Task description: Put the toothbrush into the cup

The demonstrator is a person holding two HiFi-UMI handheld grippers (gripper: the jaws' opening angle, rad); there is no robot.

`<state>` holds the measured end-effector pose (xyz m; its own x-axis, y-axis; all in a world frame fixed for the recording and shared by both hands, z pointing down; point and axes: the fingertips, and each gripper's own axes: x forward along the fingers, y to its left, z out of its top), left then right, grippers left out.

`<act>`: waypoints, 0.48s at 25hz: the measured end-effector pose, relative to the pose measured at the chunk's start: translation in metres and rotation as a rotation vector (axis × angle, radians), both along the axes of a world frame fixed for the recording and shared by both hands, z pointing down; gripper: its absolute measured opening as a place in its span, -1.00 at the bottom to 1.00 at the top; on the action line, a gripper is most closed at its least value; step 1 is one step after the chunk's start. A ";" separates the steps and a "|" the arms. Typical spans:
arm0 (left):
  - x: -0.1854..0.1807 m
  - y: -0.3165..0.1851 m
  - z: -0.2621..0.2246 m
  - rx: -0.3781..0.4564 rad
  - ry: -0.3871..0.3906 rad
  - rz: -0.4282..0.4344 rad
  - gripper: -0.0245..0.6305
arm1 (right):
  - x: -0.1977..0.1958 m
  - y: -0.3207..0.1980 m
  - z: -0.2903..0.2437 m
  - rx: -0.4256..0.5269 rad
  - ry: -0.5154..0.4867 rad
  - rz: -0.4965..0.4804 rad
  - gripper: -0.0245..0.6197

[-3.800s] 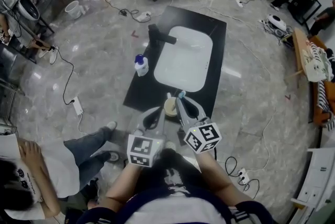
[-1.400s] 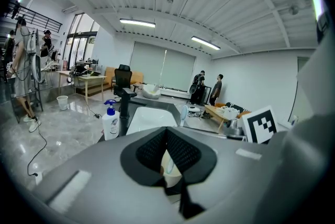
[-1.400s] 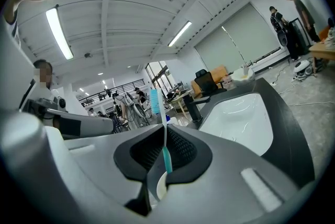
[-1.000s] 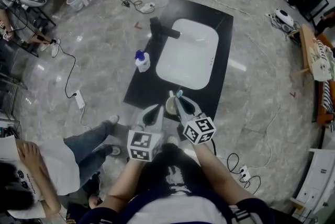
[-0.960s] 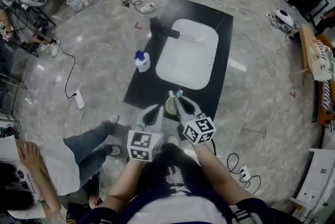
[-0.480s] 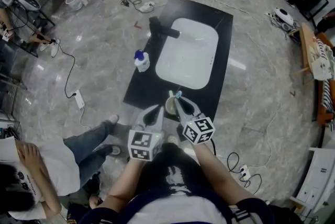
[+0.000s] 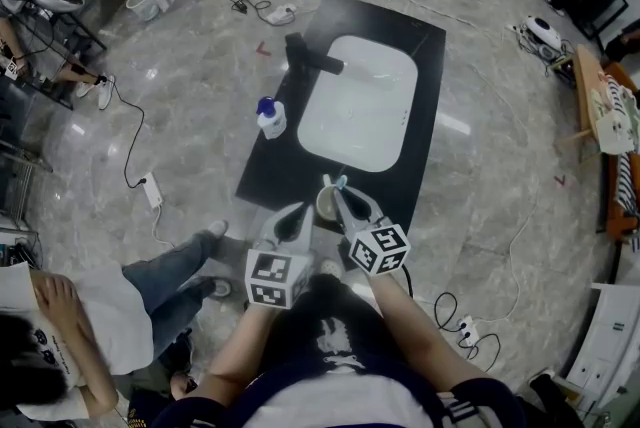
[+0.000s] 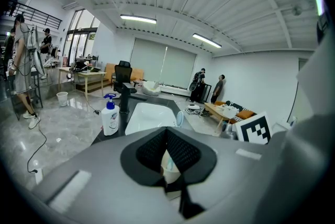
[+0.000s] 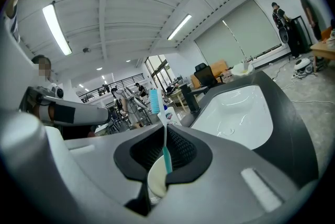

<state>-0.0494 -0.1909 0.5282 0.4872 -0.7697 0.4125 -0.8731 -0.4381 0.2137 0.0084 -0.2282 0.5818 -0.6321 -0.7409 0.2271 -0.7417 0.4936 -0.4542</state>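
— What does the toothbrush [image 9: 167,160] look like?

— It is slim, with a teal handle, a white neck and a block of blue bristles at the top. The right gripper [image 9: 164,130] has its jaws clamped on the handle. In the right gripper view the brush stands upright, with its head past the jaw tips and its lower end over the cup [image 7: 319,207]. I cannot tell whether that end reaches inside.

— And the cup?

— It is pale cream and round, with an open mouth. It stands at the near end of the black tabletop [image 7: 275,171], between the white sink [image 7: 360,111] and the person.

— The other gripper?

— The left gripper [image 8: 166,131] sits just left of the cup with its jaw tips drawn together. The cup shows through the gap below the tips, but I cannot tell whether the jaws touch it.

— What are the counts?

— One toothbrush, one cup and two grippers. There is also one sink, one black faucet [image 7: 305,61] at its left rim, and one white soap bottle [image 7: 270,121] with a blue pump beside the sink.
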 end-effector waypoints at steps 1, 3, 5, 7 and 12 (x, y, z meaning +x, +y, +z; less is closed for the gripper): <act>0.000 0.000 0.000 0.000 0.001 0.000 -0.93 | 0.000 0.000 0.001 -0.001 0.001 0.000 -0.87; 0.001 -0.001 0.001 0.000 0.002 0.000 -0.93 | 0.001 0.000 0.004 -0.004 0.004 0.000 -0.87; 0.000 -0.001 0.002 0.001 0.001 0.000 -0.93 | 0.001 0.000 0.005 -0.004 0.004 -0.002 -0.87; 0.000 -0.001 0.002 0.001 0.002 -0.003 -0.93 | 0.000 -0.001 0.004 -0.004 0.004 -0.004 -0.87; 0.000 0.000 0.002 0.000 0.006 -0.005 -0.93 | -0.001 0.000 0.004 -0.005 0.014 -0.009 -0.87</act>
<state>-0.0499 -0.1913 0.5303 0.4857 -0.7722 0.4097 -0.8741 -0.4336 0.2189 0.0073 -0.2286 0.5863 -0.6353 -0.7343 0.2391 -0.7435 0.4978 -0.4465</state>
